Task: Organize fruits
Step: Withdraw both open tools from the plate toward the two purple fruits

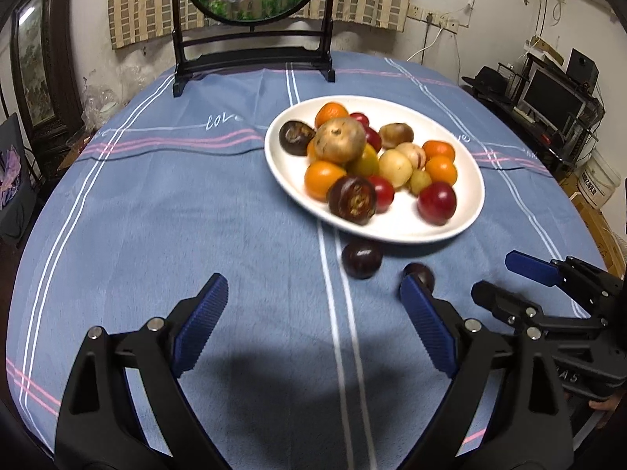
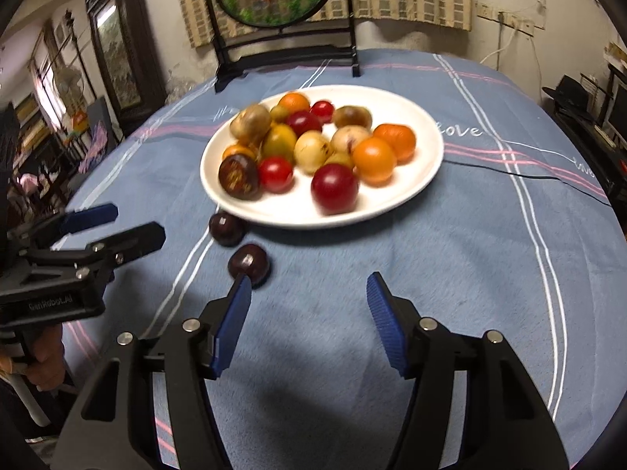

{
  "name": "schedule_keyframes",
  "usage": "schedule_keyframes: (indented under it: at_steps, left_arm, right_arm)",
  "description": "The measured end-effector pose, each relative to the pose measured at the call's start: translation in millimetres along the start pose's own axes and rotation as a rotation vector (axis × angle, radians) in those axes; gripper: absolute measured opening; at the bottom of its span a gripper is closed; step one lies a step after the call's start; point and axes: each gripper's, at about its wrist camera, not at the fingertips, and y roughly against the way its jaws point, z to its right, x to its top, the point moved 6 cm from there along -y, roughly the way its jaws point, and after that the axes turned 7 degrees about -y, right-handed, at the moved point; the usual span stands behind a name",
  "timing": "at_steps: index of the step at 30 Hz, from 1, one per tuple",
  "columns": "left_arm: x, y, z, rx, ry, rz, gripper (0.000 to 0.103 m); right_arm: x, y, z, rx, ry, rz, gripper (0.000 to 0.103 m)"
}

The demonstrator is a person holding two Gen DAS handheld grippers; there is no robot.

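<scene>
A white plate (image 1: pixel 395 231) holds several fruits: orange, red, yellow, brown and dark purple ones. It also shows in the right wrist view (image 2: pixel 392 203). Two dark purple fruits lie on the cloth just in front of the plate: one (image 1: pixel 361 258) (image 2: pixel 226 228) beside the rim, the other (image 1: pixel 420 274) (image 2: pixel 249 263) nearer me. My left gripper (image 1: pixel 313 291) is open and empty, its right fingertip next to the nearer fruit. My right gripper (image 2: pixel 307 288) is open and empty, its left fingertip next to that same fruit.
A blue striped tablecloth (image 1: pixel 176 215) covers the round table. A dark wooden stand with a round goldfish panel (image 1: pixel 254 19) sits at the far edge. My right gripper shows in the left wrist view (image 1: pixel 505 278). A black cable (image 2: pixel 529 176) lies right of the plate.
</scene>
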Motion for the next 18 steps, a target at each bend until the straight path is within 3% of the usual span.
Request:
schedule_keyframes:
  at_steps: [12, 18]
  left_arm:
    - [-13.0, -17.7, -19.8, 0.025, 0.005, -0.037, 0.092]
    - [-11.4, -24.1, -28.2, 0.032, 0.020, -0.045, 0.092]
  right_arm:
    - [-15.6, -33.4, -28.3, -0.001, 0.107, -0.095, 0.063]
    - [-9.8, -44.6, -37.0, -0.005, 0.132, -0.102, 0.063]
